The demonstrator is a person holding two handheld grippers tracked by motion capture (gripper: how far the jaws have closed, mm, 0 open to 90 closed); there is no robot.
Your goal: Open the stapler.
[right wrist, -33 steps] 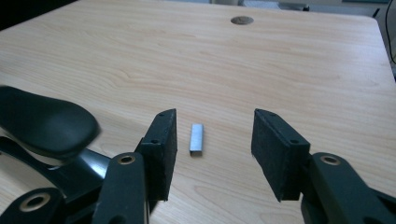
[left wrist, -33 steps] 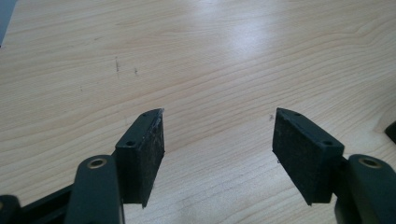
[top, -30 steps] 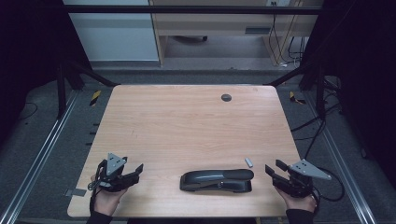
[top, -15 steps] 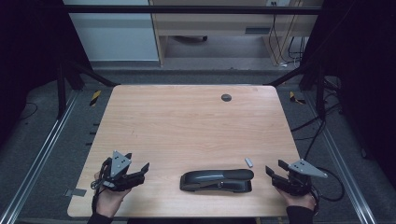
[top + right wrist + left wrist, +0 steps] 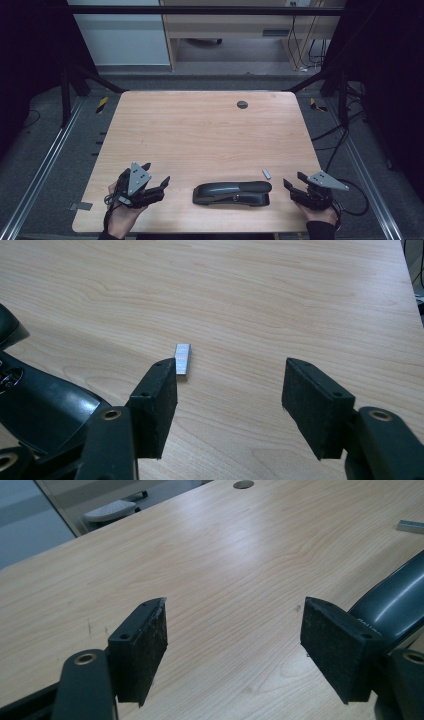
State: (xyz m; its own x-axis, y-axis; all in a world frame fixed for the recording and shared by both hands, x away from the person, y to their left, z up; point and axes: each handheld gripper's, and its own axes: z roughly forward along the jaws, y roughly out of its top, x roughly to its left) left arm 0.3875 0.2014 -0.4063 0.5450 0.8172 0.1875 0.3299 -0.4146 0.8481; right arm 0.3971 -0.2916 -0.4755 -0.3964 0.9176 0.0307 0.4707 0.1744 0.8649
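Pale wood table (image 5: 200, 130) (round grommet hole (image 5: 242, 104)), dark room, grey floor (image 5: 60, 165)

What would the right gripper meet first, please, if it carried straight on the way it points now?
Probably the small strip of staples, lying on the table just ahead of the right gripper, near its left-hand finger. It sits off-centre, so the open fingers might pass beside it onto bare wood; depth is hard to judge.
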